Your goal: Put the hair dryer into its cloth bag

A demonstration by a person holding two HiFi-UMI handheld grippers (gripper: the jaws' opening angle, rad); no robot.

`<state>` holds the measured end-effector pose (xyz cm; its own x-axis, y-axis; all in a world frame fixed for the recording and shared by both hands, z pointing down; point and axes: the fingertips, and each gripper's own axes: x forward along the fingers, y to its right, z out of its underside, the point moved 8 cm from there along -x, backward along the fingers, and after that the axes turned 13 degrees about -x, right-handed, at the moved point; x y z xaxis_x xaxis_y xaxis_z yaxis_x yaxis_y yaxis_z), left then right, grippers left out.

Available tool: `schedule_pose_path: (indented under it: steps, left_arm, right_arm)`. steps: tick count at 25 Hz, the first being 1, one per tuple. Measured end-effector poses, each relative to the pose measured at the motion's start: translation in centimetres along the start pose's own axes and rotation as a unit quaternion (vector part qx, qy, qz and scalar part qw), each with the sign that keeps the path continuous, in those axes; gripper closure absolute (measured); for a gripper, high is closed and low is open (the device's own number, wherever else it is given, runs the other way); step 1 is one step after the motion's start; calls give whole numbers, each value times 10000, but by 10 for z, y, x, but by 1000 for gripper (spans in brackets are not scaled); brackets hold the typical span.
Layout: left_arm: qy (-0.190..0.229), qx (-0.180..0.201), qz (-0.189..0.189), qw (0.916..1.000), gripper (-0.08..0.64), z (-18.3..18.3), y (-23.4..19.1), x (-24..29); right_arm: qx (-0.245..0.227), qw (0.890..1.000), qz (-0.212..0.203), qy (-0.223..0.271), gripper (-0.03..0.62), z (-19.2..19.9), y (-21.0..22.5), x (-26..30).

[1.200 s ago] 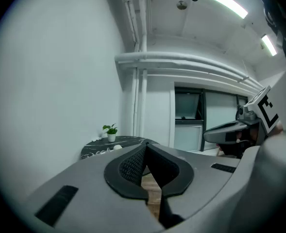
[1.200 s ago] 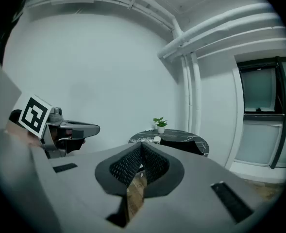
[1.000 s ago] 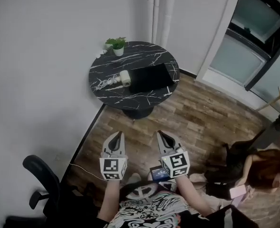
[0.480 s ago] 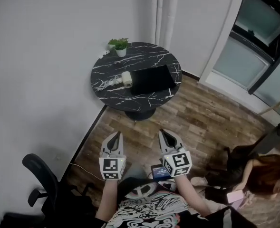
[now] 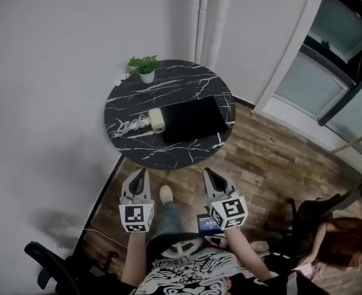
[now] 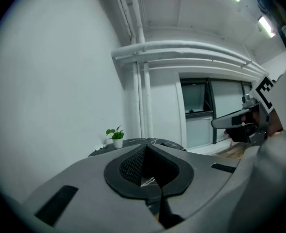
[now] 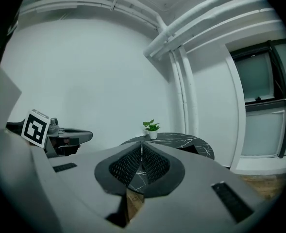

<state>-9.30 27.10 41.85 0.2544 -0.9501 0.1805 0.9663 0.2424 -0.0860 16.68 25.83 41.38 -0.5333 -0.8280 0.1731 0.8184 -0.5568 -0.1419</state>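
A round black marble table (image 5: pixel 137 149) stands ahead by the wall. On it lie a cream hair dryer (image 5: pixel 157 120) with its coiled white cord (image 5: pixel 129 126) to the left, and a flat black cloth bag (image 5: pixel 193 118) to the right. My left gripper (image 5: pixel 139 173) and right gripper (image 5: pixel 210 174) are held side by side short of the table's near edge, both shut and holding nothing. The table (image 7: pixel 181 141) shows beyond the right jaws, and its top (image 6: pixel 138 142) shows past the left jaws.
A small potted plant (image 5: pixel 145 68) sits at the table's far left rim. White wall and pipes (image 5: pixel 204 17) rise behind; a glass door (image 5: pixel 328 66) is at the right. An office chair (image 5: pixel 51 264) is at lower left. A person (image 5: pixel 340 232) sits at lower right on the wood floor.
Both grippers and the view have moved forward toward the table, which now sits closer and lower in the head view. Jaws stayed shut.
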Motion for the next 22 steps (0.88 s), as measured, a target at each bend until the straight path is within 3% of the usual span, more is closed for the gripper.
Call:
schedule_pose_path:
  steps: [5, 9, 16, 20, 22]
  left_arm:
    - [37, 124, 405, 9991, 546, -26, -59, 94]
    - [-153, 20, 320, 9994, 546, -36, -112, 166]
    - [-210, -22, 728, 9971, 546, -34, -160, 250]
    - [-600, 272, 908, 9937, 545, -18, -177, 279]
    - [-932, 581, 998, 9889, 545, -3, -185, 288]
  right_arm:
    - [94, 9997, 74, -223, 572, -8, 35, 114]
    - [192, 9988, 95, -446, 572, -15, 52, 198]
    - [545, 9947, 77, -866, 571, -5, 71, 292]
    - [1111, 9876, -188, -1089, 567, 7, 74, 325]
    - [1370, 9817, -390, -1265, 522, 17, 71, 338]
